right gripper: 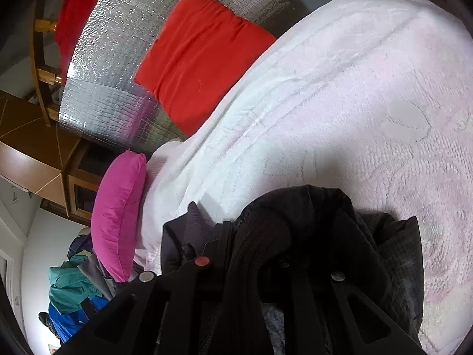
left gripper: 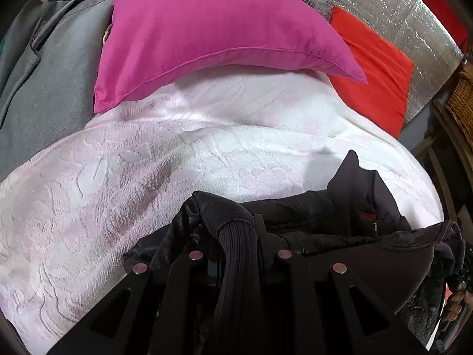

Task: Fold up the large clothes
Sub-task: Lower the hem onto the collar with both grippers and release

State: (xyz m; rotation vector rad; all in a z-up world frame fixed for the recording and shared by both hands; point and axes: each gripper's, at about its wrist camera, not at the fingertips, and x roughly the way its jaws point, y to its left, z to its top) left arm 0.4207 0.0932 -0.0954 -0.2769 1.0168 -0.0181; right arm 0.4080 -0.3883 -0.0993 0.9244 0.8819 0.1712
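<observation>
Both grippers, left gripper [left gripper: 236, 230] and right gripper [right gripper: 257, 236], are clamping a black jacket's [left gripper: 340, 216] ribbed edge above the white blanket [left gripper: 147, 162]; spreading it flat likely comes next.

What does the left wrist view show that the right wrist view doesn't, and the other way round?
Only the left wrist view shows the grey garment left of the pink pillow and a wicker basket at the right edge.

Only the right wrist view shows the pile of teal and blue clothes past the pillow, and the wooden furniture.

Both show the pink pillow, red pillow, silver sheet, white blanket, and the black jacket, with a ribbed cuff gripped in each gripper: left gripper, right gripper.
</observation>
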